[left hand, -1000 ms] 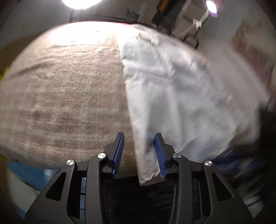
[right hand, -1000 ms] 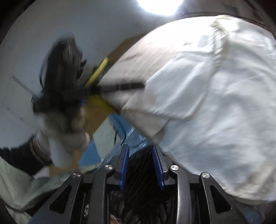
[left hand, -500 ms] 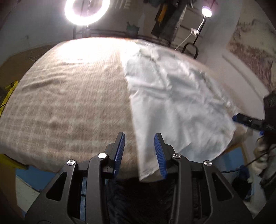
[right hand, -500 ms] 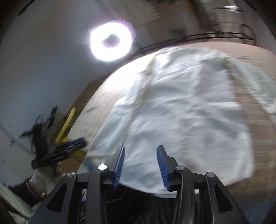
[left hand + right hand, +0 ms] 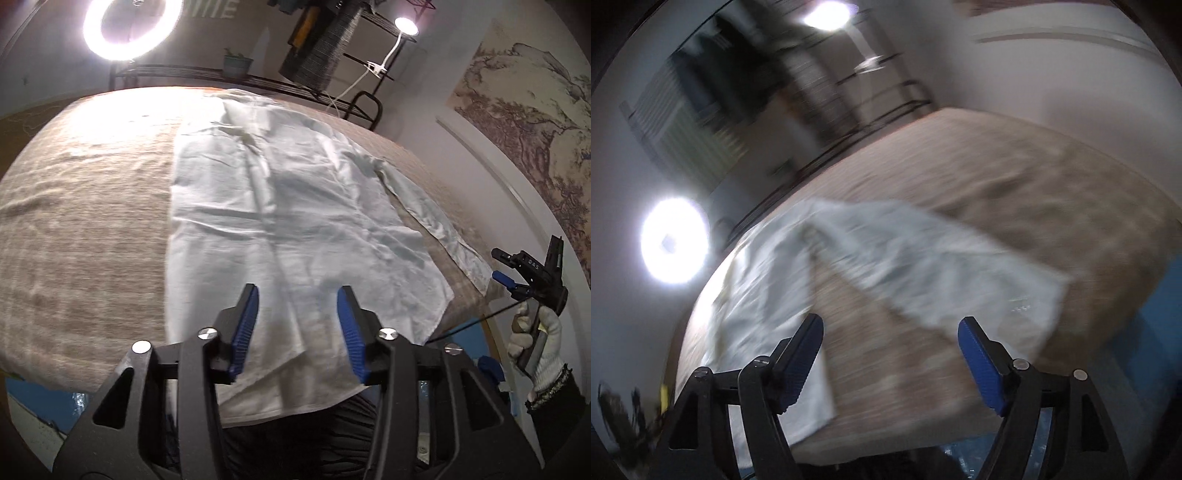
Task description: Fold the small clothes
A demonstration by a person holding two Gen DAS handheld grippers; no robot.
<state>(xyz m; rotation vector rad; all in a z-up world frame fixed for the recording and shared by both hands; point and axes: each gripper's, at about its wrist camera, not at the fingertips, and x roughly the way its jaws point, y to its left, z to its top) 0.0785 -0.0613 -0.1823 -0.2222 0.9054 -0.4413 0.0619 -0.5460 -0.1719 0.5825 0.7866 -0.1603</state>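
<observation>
A white shirt (image 5: 280, 206) lies flat on the beige table cover (image 5: 81, 221), its hem hanging over the near edge. My left gripper (image 5: 297, 295) hovers over the hem with its jaws opening; the cloth lies below the blue pads and they do not press it. The shirt's right sleeve (image 5: 424, 206) stretches toward the right edge. My right gripper (image 5: 498, 264), in a gloved hand (image 5: 535, 332), is beside that sleeve's end. In the blurred right wrist view the right gripper (image 5: 890, 325) has its jaws opening, nothing between them, and the sleeve (image 5: 942, 273) lies just ahead.
A ring light (image 5: 127, 26), a black rack (image 5: 258, 77) and a clip lamp (image 5: 406, 26) stand behind the table. A wall painting (image 5: 524, 110) hangs at the right. Blue flooring (image 5: 37, 391) shows below the table's near edge.
The left gripper drew back and up from the hem and its jaws widened. The right gripper swung from the shirt's left side across to the right sleeve, rolling and opening wide.
</observation>
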